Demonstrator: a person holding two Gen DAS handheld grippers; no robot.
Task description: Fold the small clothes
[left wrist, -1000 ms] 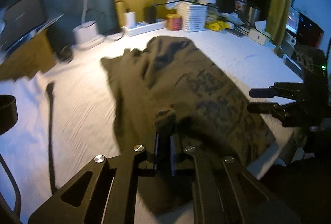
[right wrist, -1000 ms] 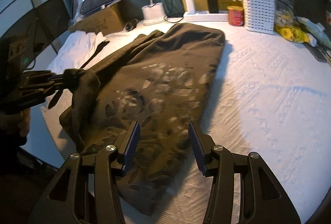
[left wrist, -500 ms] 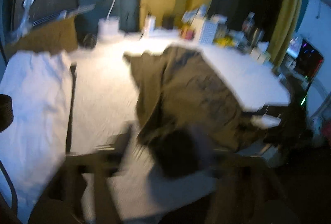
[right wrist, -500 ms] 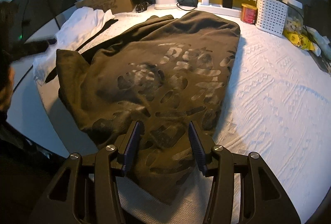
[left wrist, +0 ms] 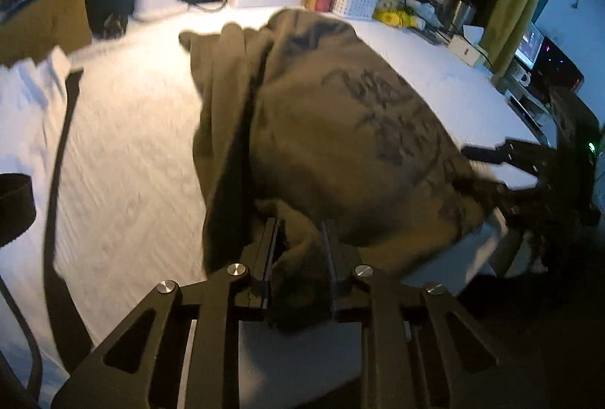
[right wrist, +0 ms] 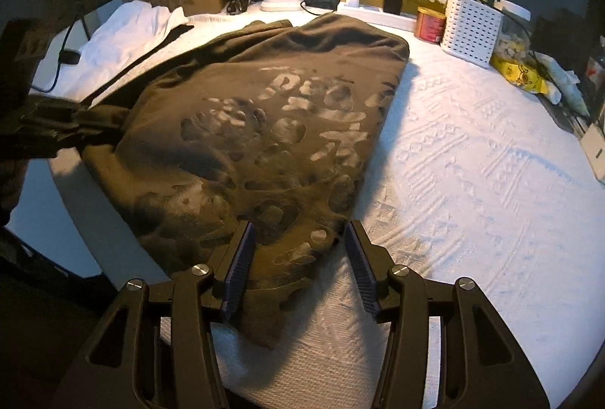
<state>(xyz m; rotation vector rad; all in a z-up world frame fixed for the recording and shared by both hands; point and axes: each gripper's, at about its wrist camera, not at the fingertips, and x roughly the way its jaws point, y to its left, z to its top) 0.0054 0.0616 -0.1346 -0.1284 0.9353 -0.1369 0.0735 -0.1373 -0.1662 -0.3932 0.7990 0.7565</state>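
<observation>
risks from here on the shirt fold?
1. The left gripper has just been closing on a thick bunch of the brown shirt, so it may drag extra layers.
2. The right gripper is open over the near hem, which lies near the table edge and could slide off.

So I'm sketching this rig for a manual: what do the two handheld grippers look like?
Both are matte black scissor-style linkages with cut-out arms and silver pivot screws. The right gripper carries ribbed blue-purple pads on its fingers. The left gripper has slim flat black fingers; seen from the right wrist, its body is a dark block. A green light glows on the right gripper's body.
</observation>
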